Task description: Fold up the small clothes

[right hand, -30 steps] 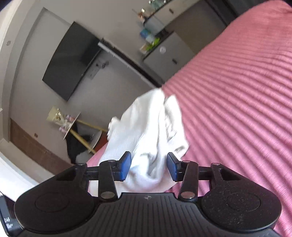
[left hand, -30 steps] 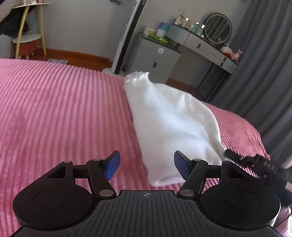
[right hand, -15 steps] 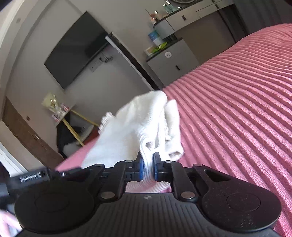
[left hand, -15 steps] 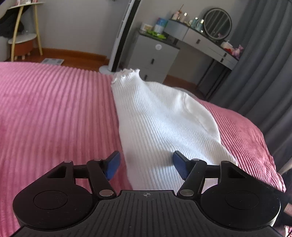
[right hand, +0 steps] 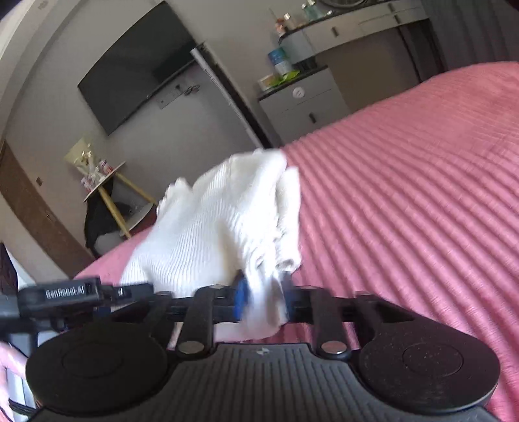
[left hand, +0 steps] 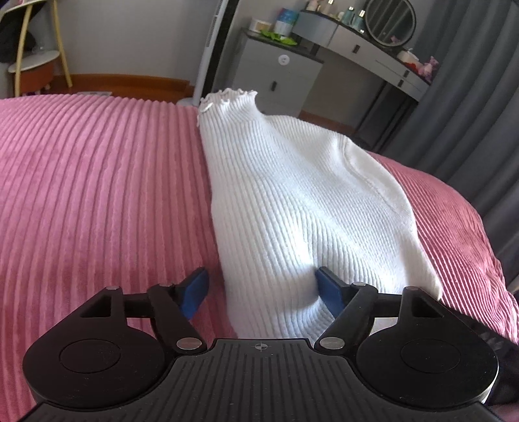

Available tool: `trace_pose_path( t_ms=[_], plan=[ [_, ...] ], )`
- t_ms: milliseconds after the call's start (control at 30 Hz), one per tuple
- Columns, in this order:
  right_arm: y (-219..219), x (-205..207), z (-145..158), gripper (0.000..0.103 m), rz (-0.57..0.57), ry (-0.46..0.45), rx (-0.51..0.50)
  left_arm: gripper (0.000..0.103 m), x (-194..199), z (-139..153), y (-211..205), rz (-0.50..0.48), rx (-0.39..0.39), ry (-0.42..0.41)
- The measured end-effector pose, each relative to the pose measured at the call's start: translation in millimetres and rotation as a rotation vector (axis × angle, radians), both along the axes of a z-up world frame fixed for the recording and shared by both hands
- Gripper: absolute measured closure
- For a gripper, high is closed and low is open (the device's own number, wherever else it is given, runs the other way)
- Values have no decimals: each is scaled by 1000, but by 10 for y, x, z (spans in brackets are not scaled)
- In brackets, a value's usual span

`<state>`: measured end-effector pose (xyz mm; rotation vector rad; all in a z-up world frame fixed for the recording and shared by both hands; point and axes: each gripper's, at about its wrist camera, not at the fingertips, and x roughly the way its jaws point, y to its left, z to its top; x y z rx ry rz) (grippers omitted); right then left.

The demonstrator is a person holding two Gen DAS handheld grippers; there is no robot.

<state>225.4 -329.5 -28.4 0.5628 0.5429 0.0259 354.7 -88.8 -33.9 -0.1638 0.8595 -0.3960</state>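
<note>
White ribbed knit, a small sweater with a frilled collar [left hand: 301, 201], lies stretched along the pink ribbed plush bed cover [left hand: 97, 194], its collar end toward the far edge of the bed and its near hem at the two tools. In the left wrist view the left tool [left hand: 262, 289], black with blue pads, has its jaws spreading wide: the left pad [left hand: 194, 292] is over bare cover just beside the sweater's edge, while the right pad [left hand: 327, 289] presses a dent into the knit. The sweater's near left corner lies between them, unclamped.

In the right wrist view the right tool [right hand: 262, 298] has a bunched fold of the same white sweater [right hand: 220, 227] between its blue pads. Its jaws are easing apart; the picture is blurred there, and the cloth fills the gap and touches both pads. Beyond it the sweater rises in a loose hump with a folded sleeve on its right side.

Behind the bed stand a grey drawer cabinet [left hand: 279, 78], a grey dressing table with a round mirror [left hand: 389, 19] and a wall-mounted dark television [right hand: 136, 68].
</note>
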Motion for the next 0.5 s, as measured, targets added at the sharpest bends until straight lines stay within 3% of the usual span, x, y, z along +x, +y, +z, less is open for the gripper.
trace_pose_path(
  t_ms=[167, 333, 500],
  plan=[
    [-114, -8, 142, 59, -24, -37, 22, 18, -2, 9, 19, 5, -8, 12],
    [-187, 181, 94, 35, -8, -5, 80, 17, 10, 43, 6, 1, -6, 11],
    [-344, 442, 108, 28, 22, -18, 181, 16, 117, 87, 48, 21, -73, 31]
  ],
)
